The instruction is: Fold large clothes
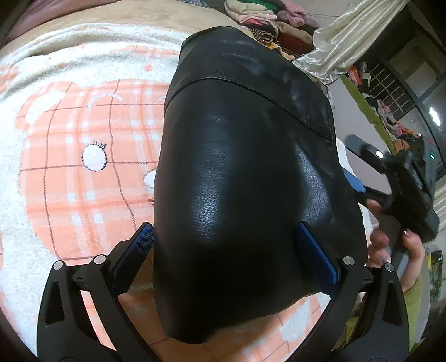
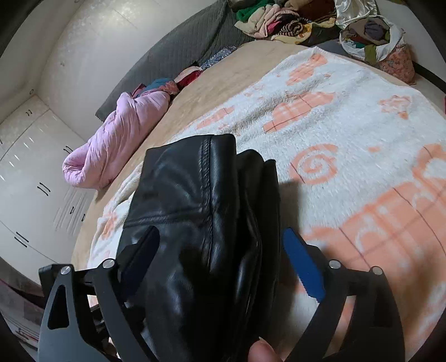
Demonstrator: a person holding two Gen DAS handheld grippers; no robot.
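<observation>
Black leather jacket (image 1: 245, 172) pretty much fills the left wrist view, folded into a thick, rounded bundle with a glossy pebbled grain and one stitched seam curving across the upper part. It sits on a fluffy white blanket (image 1: 69, 117) with orange plaid patches, spread over the bed. On the left side, the left gripper (image 1: 223, 245) has its blue pads on either flank of the bundle, spread wide, and from this angle I honestly can't tell if they're pressing into the leather or just sitting next to it. Further right in that same view you can see the right gripper (image 1: 359, 186), held in a hand (image 1: 395, 242) at the far edge of the jacket. From the right wrist camera, the jacket (image 2: 195, 222) looks more crumpled, showing layered folded edges and a vertical seam, lying near the blanket's (image 2: 348, 125) left edge. The right gripper (image 2: 223, 250) is released, jaws wide apart, with the bundle between them and a clear gap at the right blue pad. A pink quilt (image 2: 111, 139) lies rolled up further back on the left, and a heap of mixed clothes (image 2: 278, 19) sits at the far end.
</observation>
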